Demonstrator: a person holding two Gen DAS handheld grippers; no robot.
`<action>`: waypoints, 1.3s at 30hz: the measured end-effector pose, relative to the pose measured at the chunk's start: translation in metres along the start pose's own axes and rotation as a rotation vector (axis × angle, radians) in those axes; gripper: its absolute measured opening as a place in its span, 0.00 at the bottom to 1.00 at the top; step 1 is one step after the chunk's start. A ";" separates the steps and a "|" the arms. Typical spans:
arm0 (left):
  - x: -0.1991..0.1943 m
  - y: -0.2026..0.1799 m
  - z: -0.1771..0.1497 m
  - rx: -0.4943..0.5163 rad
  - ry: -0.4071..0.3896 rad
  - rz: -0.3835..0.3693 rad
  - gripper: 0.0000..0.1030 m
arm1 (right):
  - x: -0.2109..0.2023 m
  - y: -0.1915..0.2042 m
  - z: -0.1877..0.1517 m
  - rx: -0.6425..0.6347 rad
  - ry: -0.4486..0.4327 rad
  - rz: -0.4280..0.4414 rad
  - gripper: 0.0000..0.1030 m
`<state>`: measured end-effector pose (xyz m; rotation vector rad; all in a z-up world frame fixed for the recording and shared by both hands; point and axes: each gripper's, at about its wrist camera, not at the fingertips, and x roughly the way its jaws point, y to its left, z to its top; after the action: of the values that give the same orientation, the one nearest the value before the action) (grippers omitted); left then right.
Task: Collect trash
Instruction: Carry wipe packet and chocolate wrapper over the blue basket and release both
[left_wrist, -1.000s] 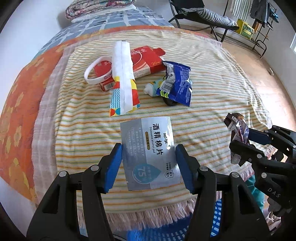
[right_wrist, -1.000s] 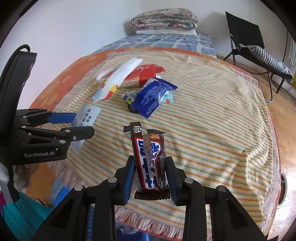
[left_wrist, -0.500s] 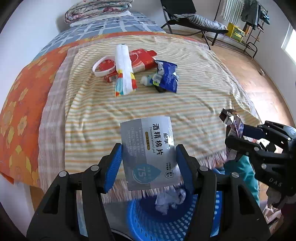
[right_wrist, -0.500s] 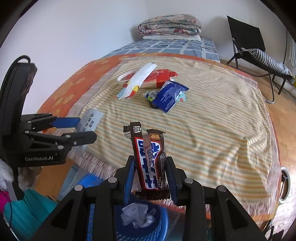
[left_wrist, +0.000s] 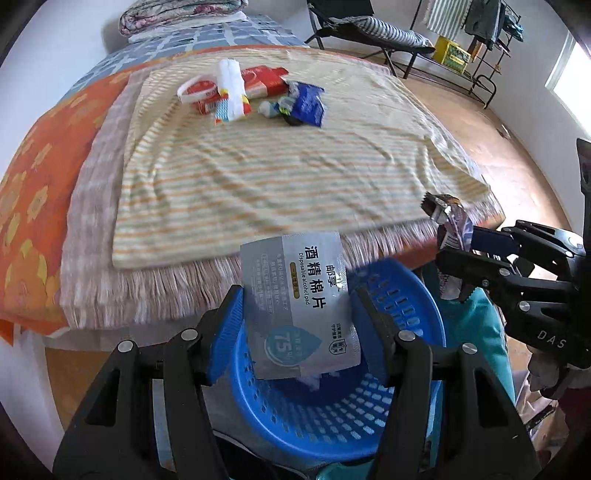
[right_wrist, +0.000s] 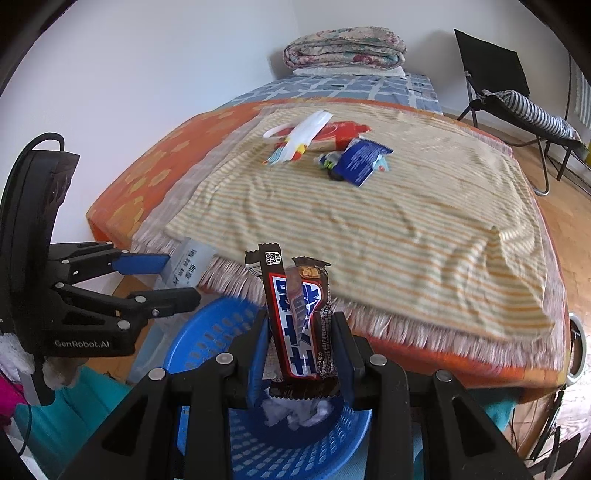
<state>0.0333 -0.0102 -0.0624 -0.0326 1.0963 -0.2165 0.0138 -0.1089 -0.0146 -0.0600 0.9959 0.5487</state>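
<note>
My left gripper (left_wrist: 297, 317) is shut on a grey alcohol pad packet (left_wrist: 299, 295), held over a blue perforated basket (left_wrist: 417, 295). My right gripper (right_wrist: 299, 343) is shut on a brown candy bar wrapper (right_wrist: 295, 314), also above the blue basket (right_wrist: 207, 343), which holds crumpled white paper (right_wrist: 295, 411). Each gripper shows in the other's view: the right gripper (left_wrist: 458, 254) at the right, the left gripper (right_wrist: 177, 273) at the left. More trash lies far back on the striped blanket (left_wrist: 258, 177): a blue wrapper (left_wrist: 308, 103), a red pack (left_wrist: 262, 81), a white sleeve (left_wrist: 231, 90).
The bed carries an orange sheet (left_wrist: 33, 192) under the fringed blanket, with folded bedding (right_wrist: 343, 48) at its head. A folding chair (right_wrist: 509, 96) stands on the wooden floor to the right. Teal cloth (right_wrist: 85, 406) lies beside the basket.
Both grippers have drawn back from the bed with their wrappers still held. The blue basket has come into view beneath them, and the trash pile on the blanket looks farther away.
</note>
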 end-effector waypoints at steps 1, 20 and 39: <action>0.001 -0.002 -0.004 0.003 0.004 -0.002 0.59 | 0.000 0.002 -0.003 -0.001 0.002 0.000 0.33; 0.034 -0.017 -0.052 0.039 0.122 0.007 0.59 | 0.022 0.005 -0.061 0.073 0.097 0.025 0.34; 0.051 -0.023 -0.059 0.059 0.166 0.024 0.61 | 0.039 -0.003 -0.075 0.124 0.137 0.020 0.35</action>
<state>-0.0005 -0.0374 -0.1309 0.0523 1.2543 -0.2327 -0.0267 -0.1176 -0.0879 0.0230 1.1637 0.5046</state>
